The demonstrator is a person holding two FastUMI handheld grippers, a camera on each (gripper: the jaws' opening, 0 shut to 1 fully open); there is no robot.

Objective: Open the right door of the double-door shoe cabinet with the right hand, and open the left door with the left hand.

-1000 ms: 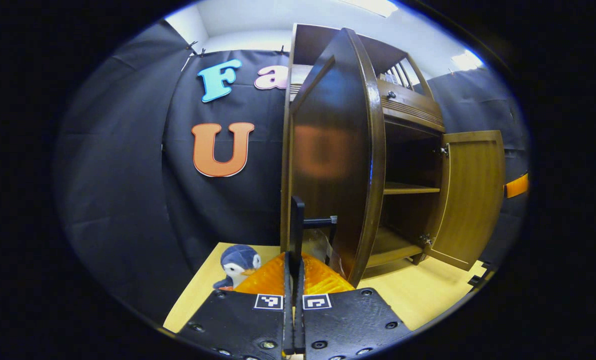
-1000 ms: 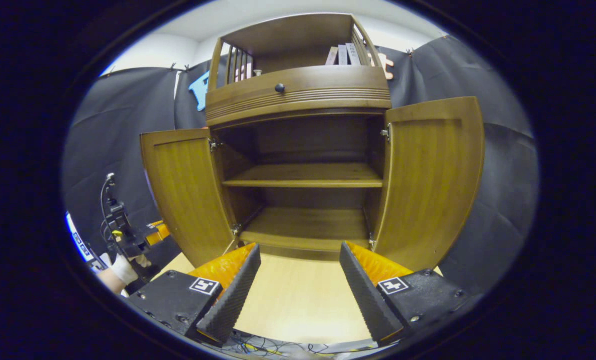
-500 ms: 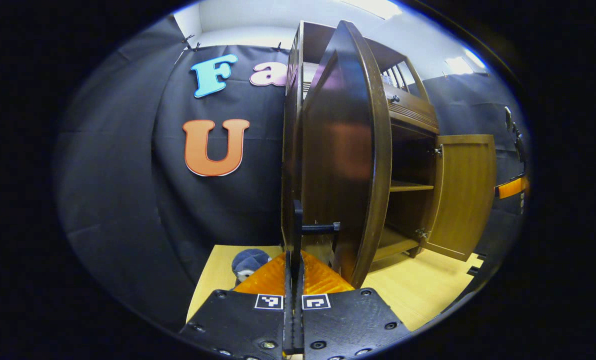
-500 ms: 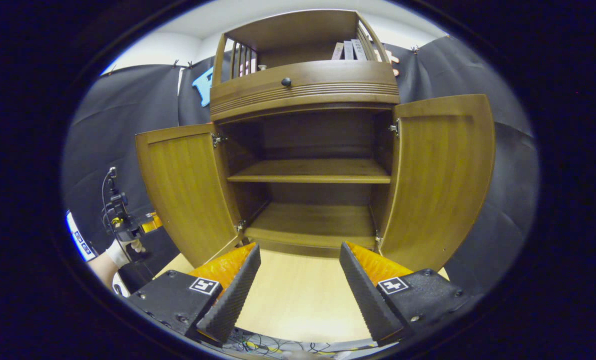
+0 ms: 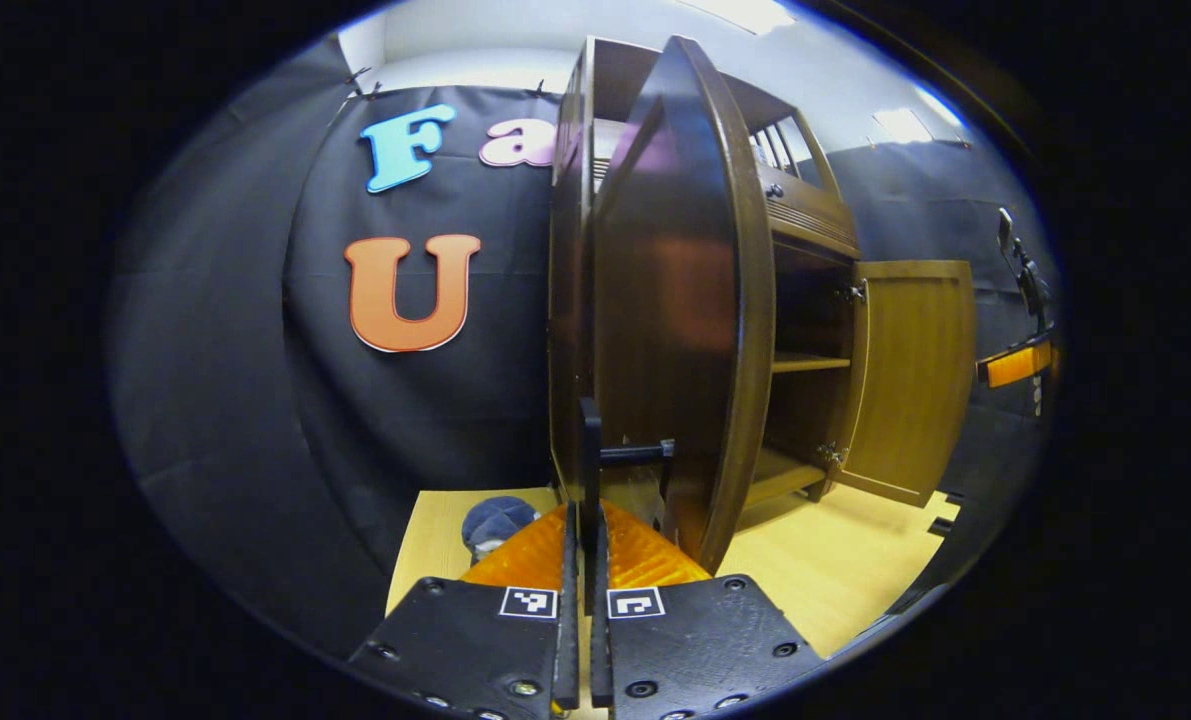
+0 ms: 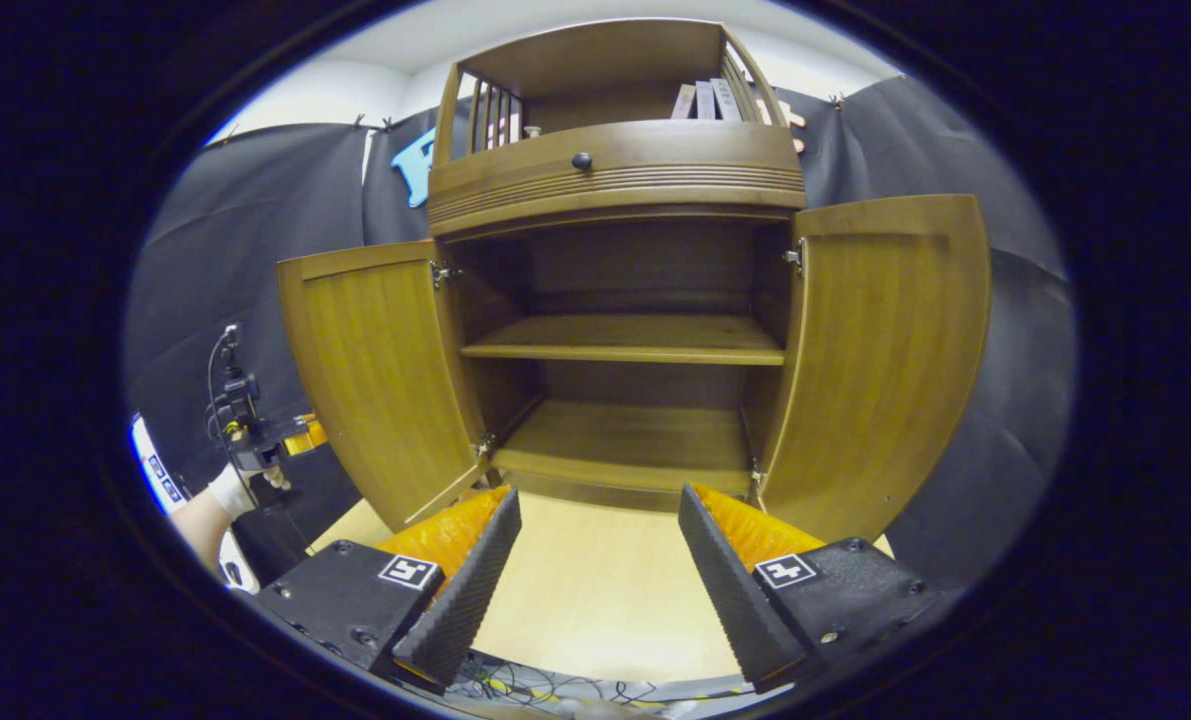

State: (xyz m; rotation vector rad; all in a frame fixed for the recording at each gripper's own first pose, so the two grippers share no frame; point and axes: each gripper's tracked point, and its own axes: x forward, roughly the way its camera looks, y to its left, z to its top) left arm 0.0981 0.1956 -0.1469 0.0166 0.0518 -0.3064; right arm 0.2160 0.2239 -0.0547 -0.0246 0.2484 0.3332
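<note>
Beside left door (image 5: 675,300), plush toy (image 5: 495,520), shelves (image 6: 625,340) bare

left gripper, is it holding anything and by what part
The left gripper is shut on the left door's black handle; the right gripper holds nothing.

the cabinet (image 6: 615,180) is brown wood, its doors' insides (image 6: 385,370) a lighter golden grain, the left door's outside (image 5: 675,300) dark glossy brown. the worktop (image 6: 595,590) is pale yellow wood. both grippers (image 6: 595,570) are black and orange with ribbed black pads (image 6: 465,590) and black-and-white square markers. a dark blue soft toy (image 5: 495,520) lies beside the cabinet.
</note>
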